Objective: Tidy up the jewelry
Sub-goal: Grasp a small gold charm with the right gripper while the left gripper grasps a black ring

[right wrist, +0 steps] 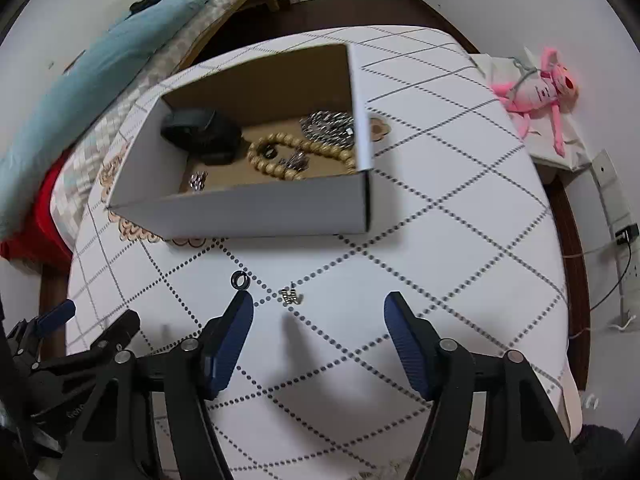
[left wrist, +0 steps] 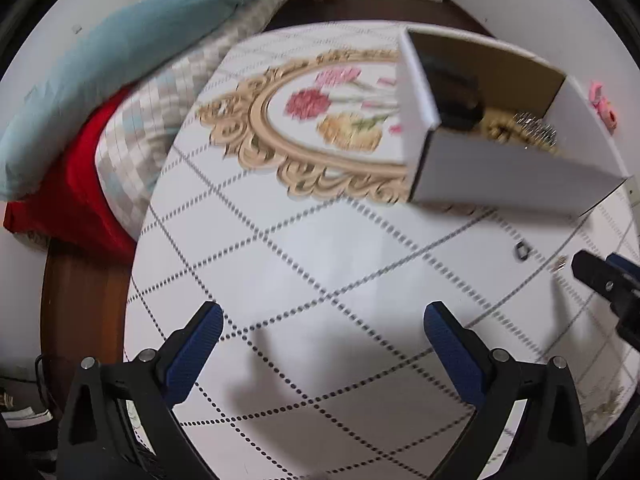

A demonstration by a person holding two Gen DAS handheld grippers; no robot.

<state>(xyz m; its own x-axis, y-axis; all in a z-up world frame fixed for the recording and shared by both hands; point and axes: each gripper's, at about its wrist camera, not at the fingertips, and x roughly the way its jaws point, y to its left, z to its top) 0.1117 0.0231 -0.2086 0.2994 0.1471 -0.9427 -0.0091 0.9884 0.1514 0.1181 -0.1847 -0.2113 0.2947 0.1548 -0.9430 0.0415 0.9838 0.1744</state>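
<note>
An open white cardboard box (right wrist: 248, 208) stands on the table (right wrist: 440, 208); it also shows in the left wrist view (left wrist: 516, 176). Inside lie a wooden bead bracelet (right wrist: 308, 152), a silver chain (right wrist: 328, 126), a black case (right wrist: 204, 136) and small silver pieces (right wrist: 198, 180). A black ring (right wrist: 239, 280) and a small metal earring (right wrist: 291, 297) lie on the table in front of the box, just ahead of my open, empty right gripper (right wrist: 319, 304). The ring shows in the left wrist view (left wrist: 521, 250). My left gripper (left wrist: 322, 314) is open and empty above bare table.
A bed with a teal quilt (left wrist: 120, 48) and red sheet (left wrist: 72, 196) lies left of the table. A pink plush toy (right wrist: 540, 92) lies on a white surface at the right. A power strip and cables (right wrist: 620, 236) hang at the right wall.
</note>
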